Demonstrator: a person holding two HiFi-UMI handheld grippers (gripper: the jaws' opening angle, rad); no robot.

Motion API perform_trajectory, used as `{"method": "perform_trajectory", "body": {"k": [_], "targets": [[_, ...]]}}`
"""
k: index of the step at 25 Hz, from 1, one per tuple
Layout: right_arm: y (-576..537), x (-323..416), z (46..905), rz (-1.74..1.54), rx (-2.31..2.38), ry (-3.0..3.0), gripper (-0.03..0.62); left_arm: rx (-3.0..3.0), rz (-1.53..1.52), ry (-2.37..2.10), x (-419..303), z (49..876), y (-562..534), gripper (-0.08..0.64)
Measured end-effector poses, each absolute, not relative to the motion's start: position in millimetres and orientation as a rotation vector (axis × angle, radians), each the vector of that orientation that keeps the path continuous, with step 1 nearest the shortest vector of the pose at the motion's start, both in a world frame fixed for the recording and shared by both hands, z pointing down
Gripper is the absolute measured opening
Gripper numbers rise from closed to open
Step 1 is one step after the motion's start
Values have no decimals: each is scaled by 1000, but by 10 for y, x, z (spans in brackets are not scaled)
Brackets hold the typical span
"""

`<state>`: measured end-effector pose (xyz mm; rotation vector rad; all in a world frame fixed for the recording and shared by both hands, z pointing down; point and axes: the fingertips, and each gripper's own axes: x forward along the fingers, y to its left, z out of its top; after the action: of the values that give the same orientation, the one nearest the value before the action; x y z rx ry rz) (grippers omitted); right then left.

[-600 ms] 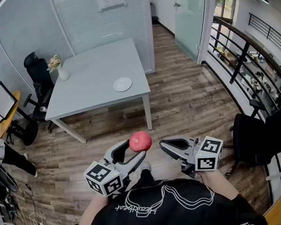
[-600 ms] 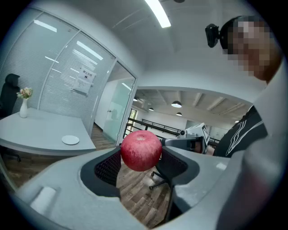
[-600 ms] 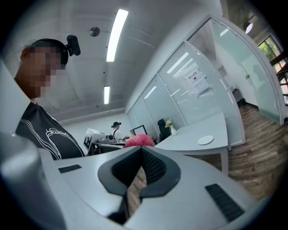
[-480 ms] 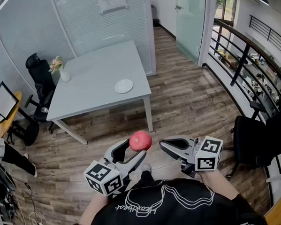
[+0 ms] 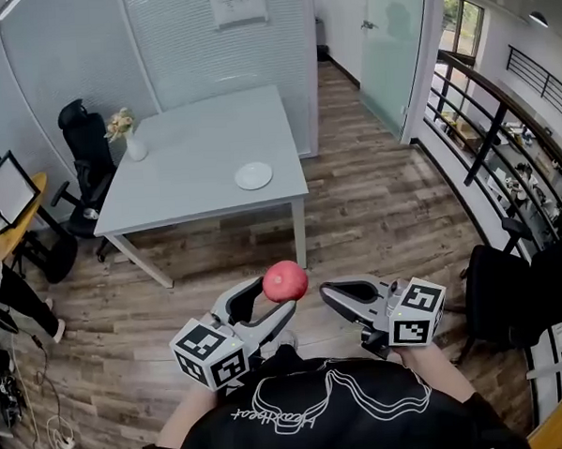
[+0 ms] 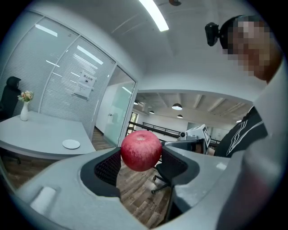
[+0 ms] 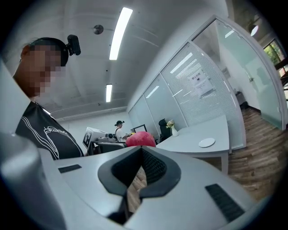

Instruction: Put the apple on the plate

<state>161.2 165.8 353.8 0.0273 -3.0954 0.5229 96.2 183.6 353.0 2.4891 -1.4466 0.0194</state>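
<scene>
Pinching apple (image 5: 285, 281) at left gripper (image 5: 272, 300) jaw tips; holding right gripper (image 5: 333, 294) jaws pressed together. Risking slip-out while carrying to distant plate (image 5: 254, 176), upper centre.

apple (image 5: 285, 281) in left claw (image 5: 272, 301), plate (image 5: 253, 176) on table (image 5: 193, 167) ahead

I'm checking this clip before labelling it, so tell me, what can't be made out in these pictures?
The wall notice: head view, print too small to read.
The apple: right gripper view, lower part hidden behind the right gripper's shut jaws.
The vase of flowers: head view, too small to tell the kind of flowers.
The bystander: head view, cut off by the left edge.
</scene>
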Motion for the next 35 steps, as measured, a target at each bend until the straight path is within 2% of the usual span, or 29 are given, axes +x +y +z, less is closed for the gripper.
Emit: {"method": "perform_trajectory", "body": {"k": [16,35], "targets": [[811,1311,3726,624,181,-3060,9,2490,4,-1365,580,3712,1016,290],[-645,77,3625,762,347,-3044,9,2492,93,-1233,-666,3671,-536,290]]}}
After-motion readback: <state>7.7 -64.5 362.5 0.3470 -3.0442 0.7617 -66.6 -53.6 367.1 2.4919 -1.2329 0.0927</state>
